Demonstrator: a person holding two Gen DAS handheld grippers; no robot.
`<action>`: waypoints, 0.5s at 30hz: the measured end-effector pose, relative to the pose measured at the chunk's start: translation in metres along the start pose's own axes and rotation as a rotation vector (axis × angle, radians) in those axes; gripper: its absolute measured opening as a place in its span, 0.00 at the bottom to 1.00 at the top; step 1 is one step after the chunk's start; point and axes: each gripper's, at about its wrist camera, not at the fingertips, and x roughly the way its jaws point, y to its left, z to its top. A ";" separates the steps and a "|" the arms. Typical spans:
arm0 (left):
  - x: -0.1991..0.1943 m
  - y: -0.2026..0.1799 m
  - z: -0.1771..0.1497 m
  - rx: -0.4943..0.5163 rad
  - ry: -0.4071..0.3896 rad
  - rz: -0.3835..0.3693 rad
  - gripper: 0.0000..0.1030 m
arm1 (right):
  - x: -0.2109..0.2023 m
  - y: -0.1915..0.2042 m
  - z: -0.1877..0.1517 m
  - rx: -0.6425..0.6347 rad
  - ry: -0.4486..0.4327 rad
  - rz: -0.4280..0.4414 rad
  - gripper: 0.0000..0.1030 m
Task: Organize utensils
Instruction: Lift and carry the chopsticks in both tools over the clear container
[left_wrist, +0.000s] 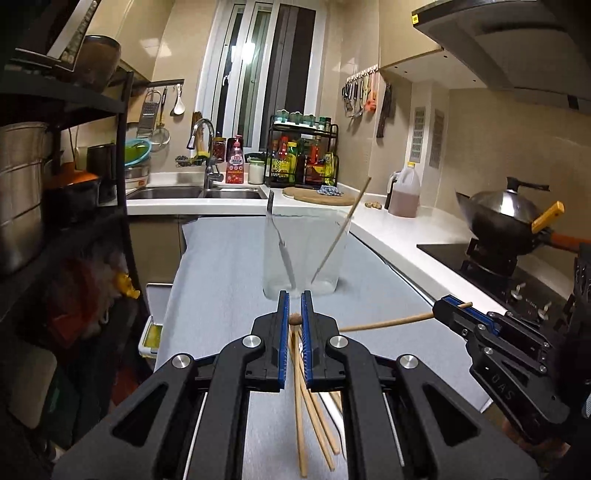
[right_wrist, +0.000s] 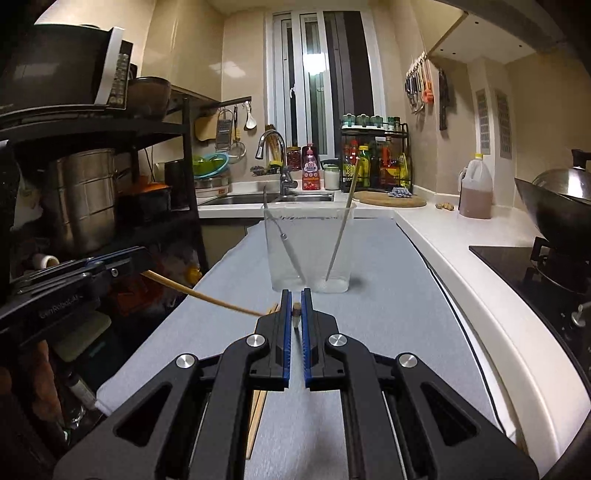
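Item: one wooden chopstick (left_wrist: 384, 325) pinched at both ends by left claw (left_wrist: 295, 319) and right claw (right_wrist: 295, 312), just before the clear cup (right_wrist: 309, 251); advice: free one end, tip upright, lower inside.

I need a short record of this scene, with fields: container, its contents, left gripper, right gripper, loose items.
container: clear plastic cup, upright on grey mat
contents: metal fork, one wooden chopstick
left gripper: shut on bent wooden stick
right gripper: shut on same stick's other end
loose items: wooden chopsticks on mat
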 end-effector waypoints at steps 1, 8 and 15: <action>0.002 0.001 0.004 -0.004 0.000 -0.004 0.06 | 0.004 -0.002 0.007 0.001 0.000 -0.002 0.05; 0.018 0.001 0.040 0.037 0.000 -0.002 0.06 | 0.025 -0.007 0.041 -0.005 0.008 0.004 0.05; 0.036 -0.002 0.079 0.097 0.027 0.013 0.06 | 0.046 -0.014 0.079 -0.003 0.037 0.019 0.05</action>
